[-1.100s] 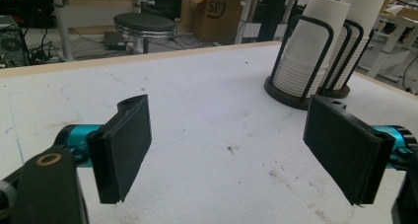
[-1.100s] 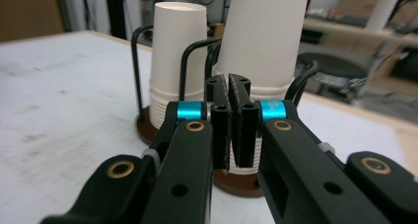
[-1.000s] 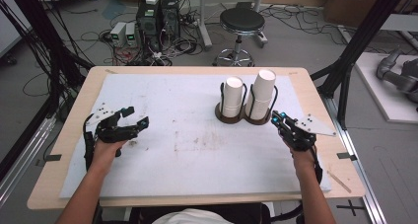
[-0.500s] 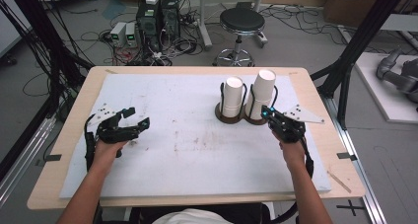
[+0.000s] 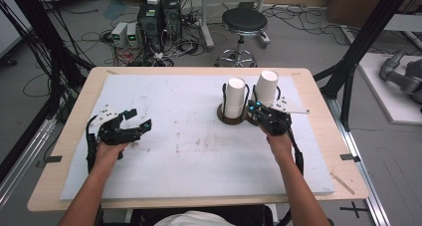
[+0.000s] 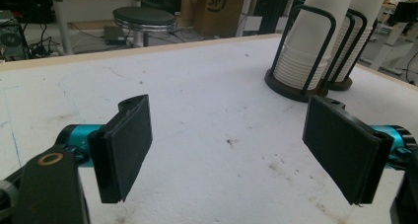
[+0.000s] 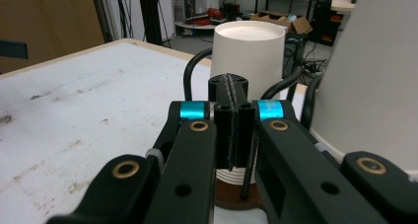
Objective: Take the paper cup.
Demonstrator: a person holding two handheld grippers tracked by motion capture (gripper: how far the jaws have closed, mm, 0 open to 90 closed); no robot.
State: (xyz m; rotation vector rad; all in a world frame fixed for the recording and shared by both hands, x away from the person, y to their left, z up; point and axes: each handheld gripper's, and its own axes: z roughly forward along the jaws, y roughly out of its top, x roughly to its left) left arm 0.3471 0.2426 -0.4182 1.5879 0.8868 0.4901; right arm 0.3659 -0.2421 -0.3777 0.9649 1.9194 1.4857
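Note:
Two stacks of upturned white paper cups stand in black wire holders at the back right of the table: the left stack [image 5: 234,97] and the taller right stack [image 5: 266,87]. My right gripper [image 5: 255,107] is shut with nothing in it, its tip just in front of the gap between the two holders. In the right gripper view the closed jaws [image 7: 231,125] point at the left stack [image 7: 249,56], with the right stack [image 7: 374,86] close beside them. My left gripper [image 5: 140,117] rests open at the table's left. Its pads [image 6: 125,145] stand wide apart over bare table, with the stacks [image 6: 313,41] farther off.
The white table cover [image 5: 189,136] has brown smudges near its middle. The wooden table edge [image 5: 199,69] runs along the back. A black stool [image 5: 244,22] and computer boxes [image 5: 159,12] stand on the floor beyond.
My right gripper has moved left and forward from the table's right side up to the cup holders, staying shut. The left gripper has held still and open.

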